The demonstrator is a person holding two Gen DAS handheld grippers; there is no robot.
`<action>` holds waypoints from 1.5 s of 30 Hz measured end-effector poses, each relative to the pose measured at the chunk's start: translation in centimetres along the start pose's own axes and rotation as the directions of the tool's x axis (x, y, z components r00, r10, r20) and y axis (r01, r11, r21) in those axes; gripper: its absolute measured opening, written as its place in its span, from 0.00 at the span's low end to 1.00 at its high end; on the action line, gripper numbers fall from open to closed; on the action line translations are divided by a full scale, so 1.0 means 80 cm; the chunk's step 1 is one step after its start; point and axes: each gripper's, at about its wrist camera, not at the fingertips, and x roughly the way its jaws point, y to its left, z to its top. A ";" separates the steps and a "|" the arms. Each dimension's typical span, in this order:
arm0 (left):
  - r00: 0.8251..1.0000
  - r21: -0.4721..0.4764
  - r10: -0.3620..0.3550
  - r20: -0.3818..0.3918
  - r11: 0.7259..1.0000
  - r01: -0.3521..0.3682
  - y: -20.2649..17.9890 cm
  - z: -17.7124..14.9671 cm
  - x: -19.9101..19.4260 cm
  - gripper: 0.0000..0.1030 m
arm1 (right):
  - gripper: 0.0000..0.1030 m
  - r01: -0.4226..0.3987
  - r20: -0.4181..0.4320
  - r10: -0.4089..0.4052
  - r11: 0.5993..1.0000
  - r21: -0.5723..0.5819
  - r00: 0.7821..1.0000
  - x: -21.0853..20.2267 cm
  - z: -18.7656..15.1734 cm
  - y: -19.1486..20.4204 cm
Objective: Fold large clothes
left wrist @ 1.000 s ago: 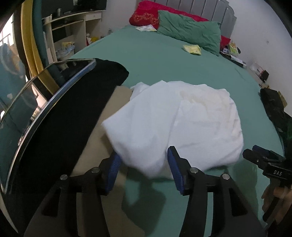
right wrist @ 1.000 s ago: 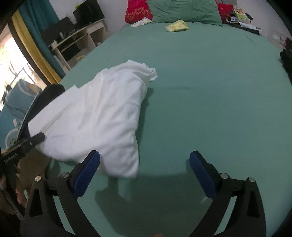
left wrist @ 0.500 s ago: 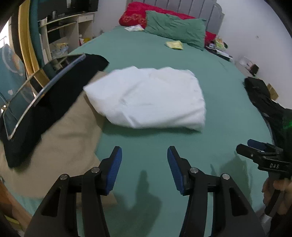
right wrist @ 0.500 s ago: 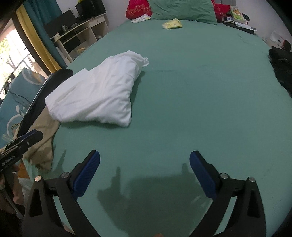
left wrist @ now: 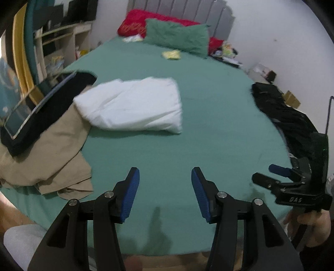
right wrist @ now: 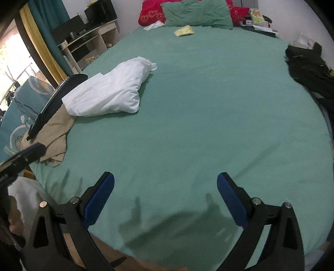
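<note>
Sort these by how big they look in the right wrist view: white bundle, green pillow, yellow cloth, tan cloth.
1. White bundle
2. Green pillow and tan cloth look alike; the pillow is much farther away.
3. Yellow cloth

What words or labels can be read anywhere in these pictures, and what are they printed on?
"DAS": white letters on the black body of the right gripper, seen from the left wrist camera.
White lettering on the body of the left gripper, at the picture's left edge: cut off, unreadable.
Pattern on the red pillow: decoration, no legible words.
Packets beside the green pillow: too small to read.
</note>
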 end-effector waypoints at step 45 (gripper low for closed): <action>0.818 0.165 -0.020 0.575 0.982 -0.092 -0.141 0.050 -0.210 0.64 | 0.99 0.204 0.577 -0.095 0.971 -0.126 0.811 -0.277 0.026 0.047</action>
